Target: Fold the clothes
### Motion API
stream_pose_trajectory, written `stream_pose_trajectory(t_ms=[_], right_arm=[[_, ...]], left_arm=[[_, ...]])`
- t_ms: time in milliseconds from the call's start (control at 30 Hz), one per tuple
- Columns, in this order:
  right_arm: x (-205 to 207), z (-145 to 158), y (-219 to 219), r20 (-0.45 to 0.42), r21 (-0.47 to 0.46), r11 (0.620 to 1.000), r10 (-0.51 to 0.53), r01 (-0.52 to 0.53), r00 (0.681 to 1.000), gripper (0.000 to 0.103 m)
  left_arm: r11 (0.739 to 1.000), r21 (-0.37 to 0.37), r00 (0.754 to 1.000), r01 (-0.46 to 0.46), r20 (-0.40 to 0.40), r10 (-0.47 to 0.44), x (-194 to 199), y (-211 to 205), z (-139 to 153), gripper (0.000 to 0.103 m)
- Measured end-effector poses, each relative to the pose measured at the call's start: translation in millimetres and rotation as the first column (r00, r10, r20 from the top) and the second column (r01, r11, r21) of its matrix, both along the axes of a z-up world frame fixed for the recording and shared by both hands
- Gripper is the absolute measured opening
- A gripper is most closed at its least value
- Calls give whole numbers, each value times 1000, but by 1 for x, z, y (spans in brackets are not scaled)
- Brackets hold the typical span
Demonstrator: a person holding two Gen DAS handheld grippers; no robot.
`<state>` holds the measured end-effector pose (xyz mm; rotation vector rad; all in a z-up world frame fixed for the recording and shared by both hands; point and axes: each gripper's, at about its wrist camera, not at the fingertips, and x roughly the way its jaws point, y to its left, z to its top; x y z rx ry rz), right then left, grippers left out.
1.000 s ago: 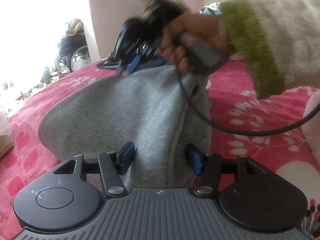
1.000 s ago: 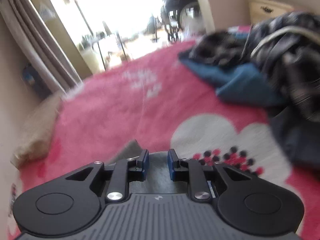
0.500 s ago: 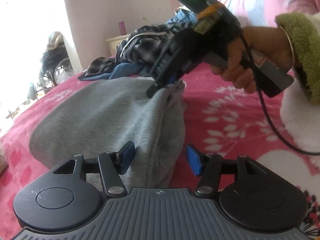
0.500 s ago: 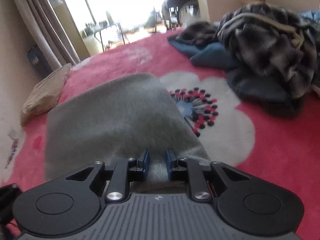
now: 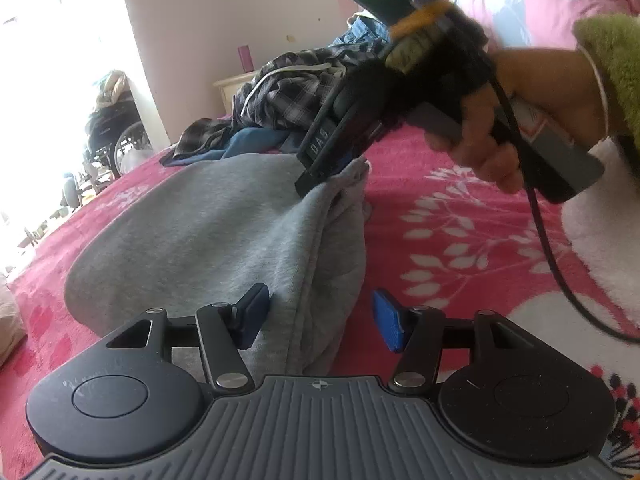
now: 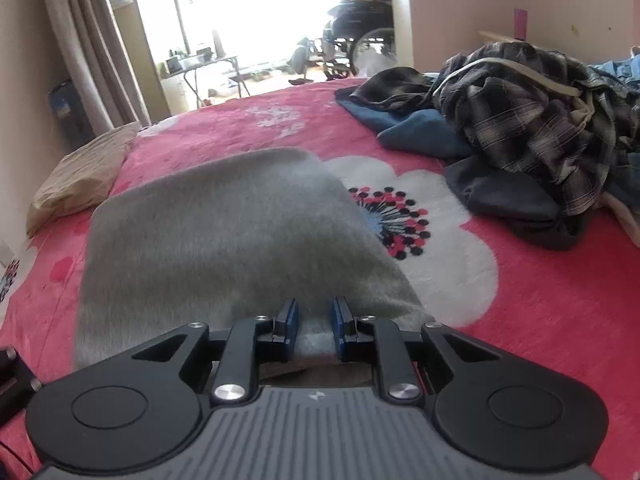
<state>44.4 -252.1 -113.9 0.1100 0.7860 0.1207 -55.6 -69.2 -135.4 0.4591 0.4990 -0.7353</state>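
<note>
1. The grey fleece garment [image 5: 208, 232] lies folded on the pink flowered bed blanket [image 5: 460, 216], with the heap of dark plaid and blue clothes [image 6: 532, 120] beyond its far edge.
2. The right gripper [image 5: 320, 172] has its jaws pinching the garment's raised corner, which peaks just above the blanket.
3. The left gripper [image 5: 316, 316] has its jaws spread wide, straddling the near end of the garment's thick folded edge without clamping it.
4. The step in hand looks like laying the fold flat. It would go best if the right gripper lowered the corner straight down so it lines up with the layer beneath.
5. The left gripper would do well to catch every layer of the near edge, otherwise the lower layers may slide.
6. Keeping both ends taut should stop a crease forming along the garment's side.
</note>
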Motion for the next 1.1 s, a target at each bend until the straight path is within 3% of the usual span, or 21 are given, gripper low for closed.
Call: stream_pose_trajectory(t_ms=[67,200,367,467,600,767,867,1000,1100], right_arm=[[-4,4,-2,2,7,1000,-28,28,1000,18],[-32,22,-29,29,165,975,-159,152,987,19],[-53,17,-74,-71,352,879,-319,323,945,21],[-56,12,-80,-130,419,860,-259,290,957,21],[-49,0,-53,-223,376,912,-84,165,971,21],[-27,-28,-28,-296,362,923,-19,130,955,13],[-21,-28,-20,-283,366,923,-10,117,959,8],[-25,-28,-29,-269,458,875,-31,156,963,4],[-28,-29,-39,-253,553,814,-38,177,967,4]], left_arm=[[1000,2,1000,-2,3,2,-2,1,3,57],[1000,-11,1000,-12,10,12,-8,9,8,57],[1000,-1,999,-9,46,9,-17,12,14,57],[1000,0,997,-9,72,9,-20,12,20,57],[997,65,994,-35,109,28,-12,2,14,57],[992,118,994,-44,107,31,-3,-6,1,57],[992,115,994,-47,101,35,-1,-5,2,57],[993,105,995,-51,95,41,-1,-3,4,57],[991,112,992,-73,111,60,1,-4,4,57]])
